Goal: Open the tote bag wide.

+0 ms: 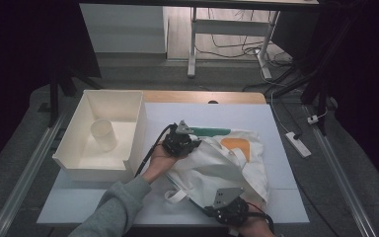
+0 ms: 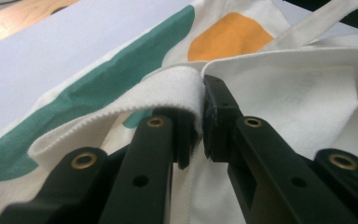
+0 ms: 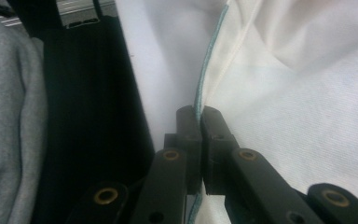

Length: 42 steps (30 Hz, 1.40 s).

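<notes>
I hold the right tongs clenched on the near hem of the cloth bag. Beyond them, the left tongs clamp its upper edge. Step in hand, as I judge: spreading the bag on the table. Next move: draw both tongs apart evenly.

Bag is lying on the table, right of the bin; a cup is standing inside the bin.
</notes>
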Available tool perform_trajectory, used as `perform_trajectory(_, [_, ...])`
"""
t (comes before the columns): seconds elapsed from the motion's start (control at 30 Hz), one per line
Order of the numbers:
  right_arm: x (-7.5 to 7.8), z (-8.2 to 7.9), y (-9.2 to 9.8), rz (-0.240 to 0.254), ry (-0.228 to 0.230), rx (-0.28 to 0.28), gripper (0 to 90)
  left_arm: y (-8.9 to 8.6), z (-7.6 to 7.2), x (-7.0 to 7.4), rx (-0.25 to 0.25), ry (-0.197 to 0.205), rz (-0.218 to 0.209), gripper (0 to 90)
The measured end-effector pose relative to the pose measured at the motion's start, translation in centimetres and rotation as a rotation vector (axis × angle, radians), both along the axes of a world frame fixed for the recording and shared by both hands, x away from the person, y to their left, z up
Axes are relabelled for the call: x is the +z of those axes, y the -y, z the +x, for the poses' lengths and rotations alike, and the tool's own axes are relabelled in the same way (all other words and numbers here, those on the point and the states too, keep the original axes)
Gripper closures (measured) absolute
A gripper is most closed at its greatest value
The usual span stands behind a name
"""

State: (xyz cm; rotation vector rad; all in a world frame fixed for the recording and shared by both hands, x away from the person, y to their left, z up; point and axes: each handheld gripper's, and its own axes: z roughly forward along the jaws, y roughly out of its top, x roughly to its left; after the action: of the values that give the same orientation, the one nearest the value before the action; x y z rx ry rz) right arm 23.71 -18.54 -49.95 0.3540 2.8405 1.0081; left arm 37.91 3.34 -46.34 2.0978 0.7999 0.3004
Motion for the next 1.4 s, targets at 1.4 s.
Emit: perform_trajectory(1.4, [6.5,8.3,3.1,-0.075,0.275,-0.399,78.4,-0.1,-0.2,-0.4,-0.044,-0.001,0.015,80.5])
